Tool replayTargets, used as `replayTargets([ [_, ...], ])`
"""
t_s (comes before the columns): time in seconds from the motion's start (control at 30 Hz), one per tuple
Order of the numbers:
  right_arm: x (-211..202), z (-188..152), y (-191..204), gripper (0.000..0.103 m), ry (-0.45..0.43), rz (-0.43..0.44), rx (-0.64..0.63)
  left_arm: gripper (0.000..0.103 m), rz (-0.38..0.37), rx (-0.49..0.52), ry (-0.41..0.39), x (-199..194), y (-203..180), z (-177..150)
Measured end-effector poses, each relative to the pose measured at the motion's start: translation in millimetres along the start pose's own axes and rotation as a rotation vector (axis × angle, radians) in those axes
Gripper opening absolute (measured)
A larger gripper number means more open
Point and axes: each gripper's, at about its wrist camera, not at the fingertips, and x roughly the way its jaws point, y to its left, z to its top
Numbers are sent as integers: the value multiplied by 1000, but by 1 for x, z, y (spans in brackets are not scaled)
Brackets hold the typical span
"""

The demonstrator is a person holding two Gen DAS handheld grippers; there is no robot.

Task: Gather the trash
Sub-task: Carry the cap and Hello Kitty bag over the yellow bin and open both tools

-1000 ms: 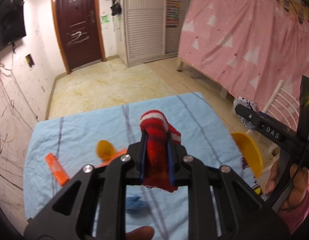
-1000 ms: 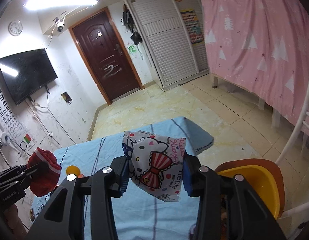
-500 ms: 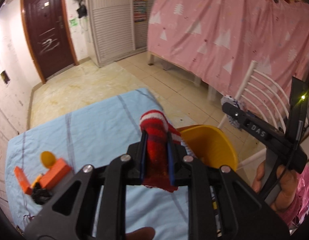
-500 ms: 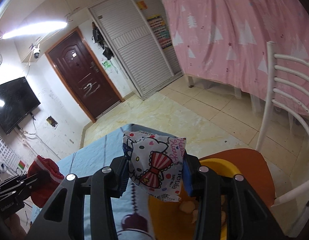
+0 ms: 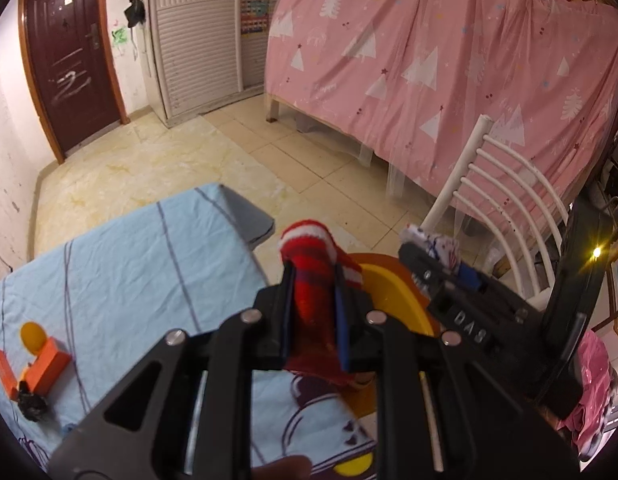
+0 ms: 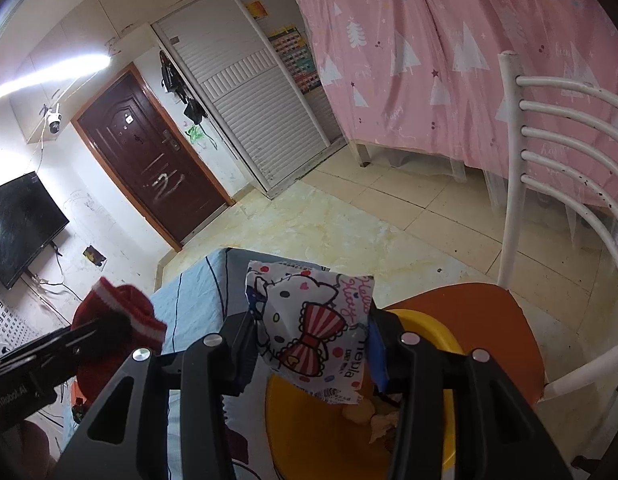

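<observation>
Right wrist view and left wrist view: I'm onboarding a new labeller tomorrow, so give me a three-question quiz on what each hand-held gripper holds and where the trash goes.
1. True or false: the left hand-held gripper is shut on a red striped sock.
2. What does the right hand-held gripper hold? A) an orange block B) a Hello Kitty wrapper C) nothing
3. Fill in: the yellow bin sits on the orange seat of the white ____.

Key: 1 true; 2 B; 3 chair.
</observation>
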Motion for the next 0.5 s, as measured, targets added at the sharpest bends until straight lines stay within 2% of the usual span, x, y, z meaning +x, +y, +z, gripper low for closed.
replayTargets([
  [0.07, 1, 1, -4, 42, 7, 8, 16, 17, -7, 0, 0, 4, -4, 3],
  [0.13, 2, 2, -4, 48, 12, 19, 29, 24, -17, -10, 7, 9, -5, 4],
  [0.2, 3, 2, -4, 54, 17, 19, 34, 32, -29, -27, 4, 10, -5, 5],
  [0.23, 3, 2, -4, 58, 16, 21, 35, 42, -33, -32, 2, 11, -5, 6],
  [0.27, 3, 2, -4, 58, 16, 22, 35, 46, -32, -35, -1, 10, -5, 6],
  [0.5, 7, 0, -5, 58, 26, 25, 38, 47, -20, -54, -17, 1, 5, 5],
])
